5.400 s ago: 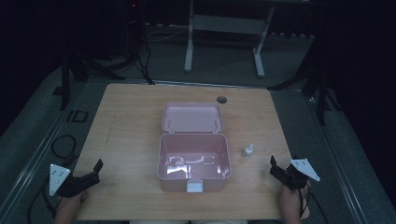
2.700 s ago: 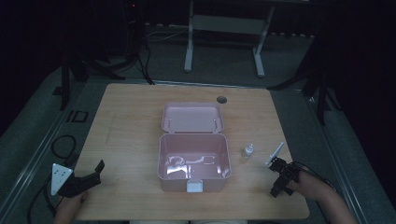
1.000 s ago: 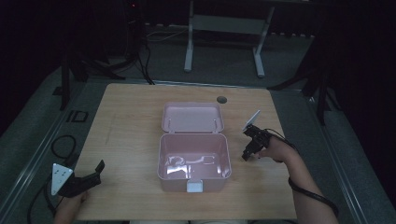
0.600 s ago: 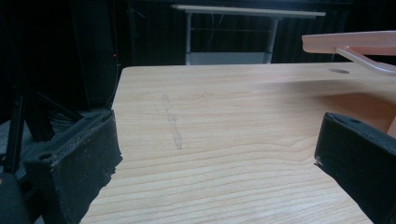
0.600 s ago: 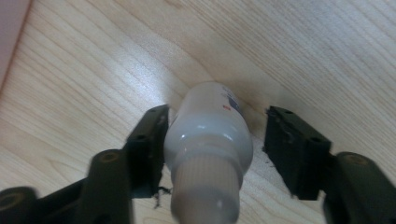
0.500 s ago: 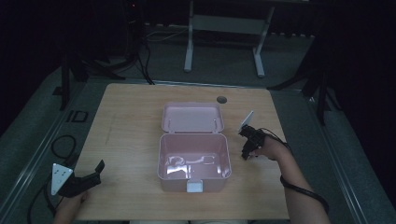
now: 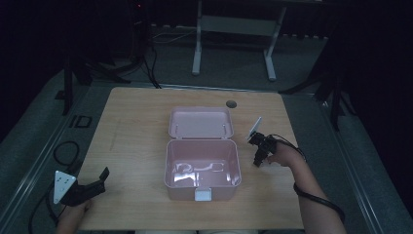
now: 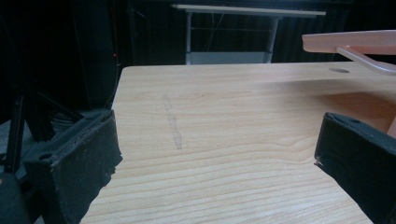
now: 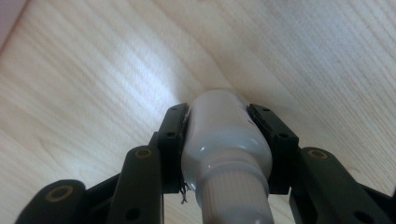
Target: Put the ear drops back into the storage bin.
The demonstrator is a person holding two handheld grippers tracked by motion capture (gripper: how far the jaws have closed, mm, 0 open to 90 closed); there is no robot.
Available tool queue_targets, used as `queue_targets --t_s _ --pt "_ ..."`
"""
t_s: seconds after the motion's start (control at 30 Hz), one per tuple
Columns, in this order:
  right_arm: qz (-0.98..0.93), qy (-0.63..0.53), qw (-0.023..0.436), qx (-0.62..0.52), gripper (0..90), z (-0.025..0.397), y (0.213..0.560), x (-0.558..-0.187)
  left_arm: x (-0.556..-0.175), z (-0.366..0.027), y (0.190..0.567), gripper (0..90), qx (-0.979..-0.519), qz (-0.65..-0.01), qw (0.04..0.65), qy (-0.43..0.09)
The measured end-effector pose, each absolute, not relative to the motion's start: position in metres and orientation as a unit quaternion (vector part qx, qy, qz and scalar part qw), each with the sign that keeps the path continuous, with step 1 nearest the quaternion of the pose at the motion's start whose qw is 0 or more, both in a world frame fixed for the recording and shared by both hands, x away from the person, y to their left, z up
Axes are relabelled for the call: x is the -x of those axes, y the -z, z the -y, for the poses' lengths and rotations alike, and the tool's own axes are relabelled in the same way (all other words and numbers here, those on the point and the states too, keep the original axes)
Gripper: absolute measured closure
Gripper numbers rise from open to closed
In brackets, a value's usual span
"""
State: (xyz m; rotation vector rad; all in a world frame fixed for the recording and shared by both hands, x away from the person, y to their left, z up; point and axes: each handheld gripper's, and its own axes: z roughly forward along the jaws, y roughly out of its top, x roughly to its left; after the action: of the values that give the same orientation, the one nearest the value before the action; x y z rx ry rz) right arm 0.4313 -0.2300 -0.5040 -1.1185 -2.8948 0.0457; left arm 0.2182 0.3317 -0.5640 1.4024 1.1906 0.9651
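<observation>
An open pink box [image 7: 168, 163] sits mid-table, its lid [image 7: 199, 123] lying back flat; pale glinting items rest on its floor. To the right of the box, my right gripper [image 7: 258, 157] points down at the table. In the right gripper view its jaws [image 9: 219, 114] are shut on a small white bottle [image 9: 226, 140], whose ribbed cap faces the camera. I cannot tell whether the bottle touches the wood. My left gripper [image 7: 99, 178] rests at the table's front left corner. It is open [image 8: 217, 144], with bare wood between its jaws.
The wooden table [image 7: 136, 126] has a round cable hole [image 7: 231, 104] near its far edge. Cables [image 7: 63, 151] lie on the floor at the left, and a desk frame [image 7: 234, 29] stands beyond. The box's lid edge [image 8: 355, 42] shows at the upper right of the left gripper view.
My right gripper came from the front right table edge to the bottle beside the box and closed on it. The left gripper has stayed put.
</observation>
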Motion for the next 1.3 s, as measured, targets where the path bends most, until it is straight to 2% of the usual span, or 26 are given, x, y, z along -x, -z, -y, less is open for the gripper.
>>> queue_targets --t_s 0.17,0.67,0.73,1.03,1.3 --pt "0.944 -0.023 0.018 0.329 59.1 0.229 0.503 -0.426 -0.218 -0.331 0.564 0.4 -0.583 -0.495 0.505 -0.401" --pt "0.992 -0.028 0.027 0.121 59.2 0.221 0.493 -0.387 -0.218 -0.331 0.564 0.4 -0.582 -0.496 0.505 -0.4" --pt "0.996 -0.021 0.011 0.08 59.3 0.221 0.49 -0.379 -0.219 -0.331 0.564 0.4 -0.583 -0.496 0.505 -0.4" --pt "0.998 -0.062 -0.018 0.018 59.3 0.221 0.485 -0.358 -0.219 -0.331 0.564 0.4 -0.582 -0.497 0.505 -0.4" --pt "0.997 -0.068 -0.014 -0.016 59.3 0.219 0.482 -0.342 -0.219 -0.331 0.564 0.4 -0.582 -0.497 0.504 -0.4"
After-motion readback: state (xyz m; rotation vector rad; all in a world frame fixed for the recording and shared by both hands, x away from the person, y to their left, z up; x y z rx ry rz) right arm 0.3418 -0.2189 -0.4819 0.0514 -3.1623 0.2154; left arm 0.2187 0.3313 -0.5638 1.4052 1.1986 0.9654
